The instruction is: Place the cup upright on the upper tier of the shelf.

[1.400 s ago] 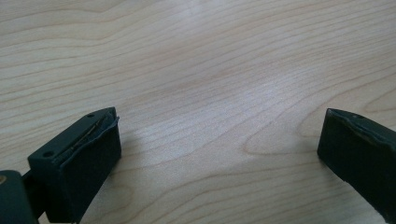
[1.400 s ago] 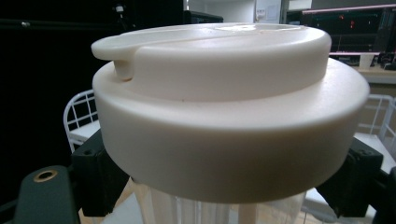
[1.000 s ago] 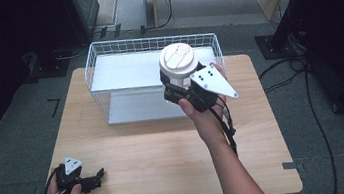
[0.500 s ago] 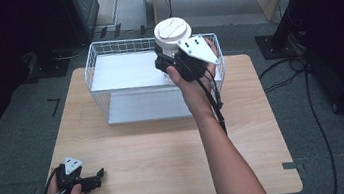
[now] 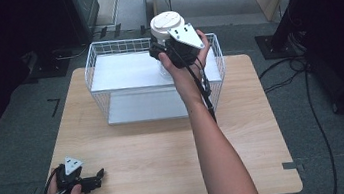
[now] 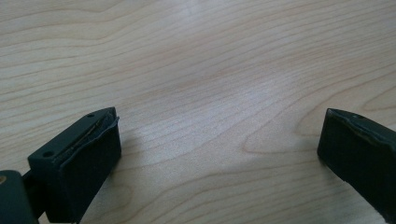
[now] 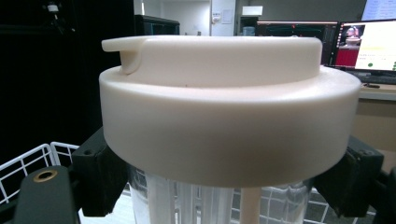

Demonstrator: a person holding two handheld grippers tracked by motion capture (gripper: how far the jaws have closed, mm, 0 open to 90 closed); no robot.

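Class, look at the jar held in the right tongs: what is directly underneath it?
The jar, clamped in the right tongs, hangs above the wire basket and its white shelf. The arm covers the spot below it.

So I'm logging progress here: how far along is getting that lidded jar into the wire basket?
Done: the right gripper has the clear jar clamped just under its white lid and holds it up above the wire basket. In hand: the carry. Left: lowering it in and letting go, if the basket is the goal. The left gripper sits open at the wooden table's near corner.
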